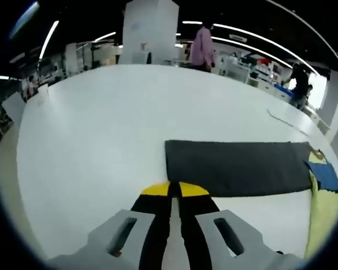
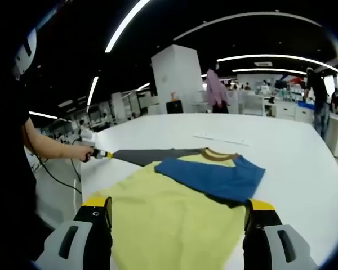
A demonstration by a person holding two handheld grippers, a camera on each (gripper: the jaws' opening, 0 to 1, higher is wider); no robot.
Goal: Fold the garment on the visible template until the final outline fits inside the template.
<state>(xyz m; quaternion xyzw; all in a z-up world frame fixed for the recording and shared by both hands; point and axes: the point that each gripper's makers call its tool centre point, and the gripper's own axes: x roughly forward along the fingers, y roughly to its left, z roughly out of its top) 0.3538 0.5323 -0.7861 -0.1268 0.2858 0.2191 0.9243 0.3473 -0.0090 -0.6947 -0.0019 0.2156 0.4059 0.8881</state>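
Observation:
A yellow shirt body (image 2: 169, 219) lies flat on the white table (image 2: 281, 140), with a brown collar (image 2: 217, 153). Its blue sleeve (image 2: 211, 177) is folded across the chest. Its dark grey sleeve (image 1: 236, 166) stretches out flat to the side. My left gripper (image 1: 174, 189) has its yellow tips pressed together at the grey sleeve's near edge by the cuff corner. In the right gripper view a person's hand holds the left gripper (image 2: 101, 153) at the tapered end of the grey sleeve (image 2: 152, 154). My right gripper (image 2: 178, 205) stands wide open over the yellow body, holding nothing.
The white table (image 1: 101, 140) stretches far beyond the garment. A thin faint line (image 1: 281, 118) marks its surface past the grey sleeve. People stand at the far edge, one in pink (image 1: 203, 48), and a white pillar (image 1: 149, 31) rises behind.

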